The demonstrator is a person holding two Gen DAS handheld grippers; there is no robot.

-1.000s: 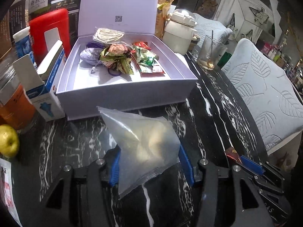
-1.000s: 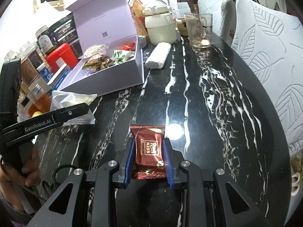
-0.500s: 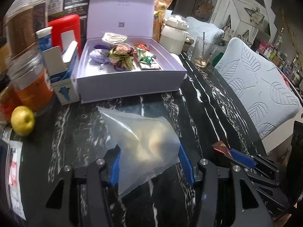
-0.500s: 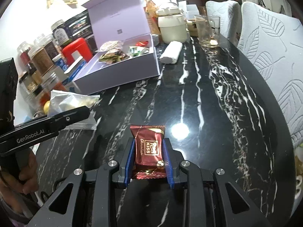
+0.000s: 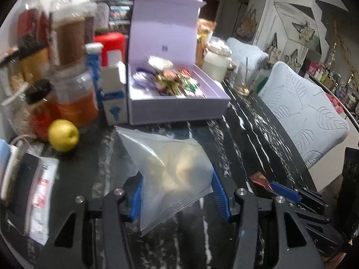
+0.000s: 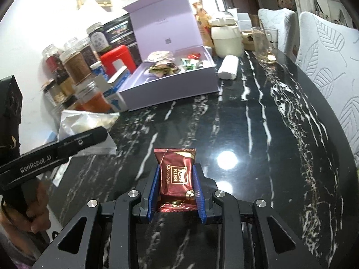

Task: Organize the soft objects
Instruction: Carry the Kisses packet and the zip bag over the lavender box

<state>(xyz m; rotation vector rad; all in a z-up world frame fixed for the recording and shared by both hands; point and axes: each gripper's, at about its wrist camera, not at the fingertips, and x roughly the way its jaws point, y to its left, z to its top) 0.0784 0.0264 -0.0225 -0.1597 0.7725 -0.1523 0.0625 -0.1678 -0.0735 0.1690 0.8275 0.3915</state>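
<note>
The left hand-held gripper (image 5: 176, 194) is clamped on a translucent zip bag (image 5: 170, 172) holding pale, soft contents; the bag stands up and forward from between the blue pads, clear of the surface (image 5: 258, 139). The right hand-held gripper (image 6: 175, 192) is clamped on a maroon chocolate packet (image 6: 176, 174), whose long axis runs along the fingers, pointing ahead. The destination, by judgement, is the open lilac box (image 5: 177, 109), lid raised at its far side. From the left hand-held gripper the box lies directly ahead, its near wall facing the fingers and its long side lying crosswise. From the right hand-held gripper it lies ahead and to the left, well apart across the dark marbled surface. The left hand-held gripper is the nearer of the two. The box already contains a cluster of wrapped sweets (image 5: 172, 83) and small pouches toward its back half; its near portion appears free. Jars (image 5: 69, 42) and a yellow apple (image 5: 63, 135) stand left of the box, outside the approach line.
</note>
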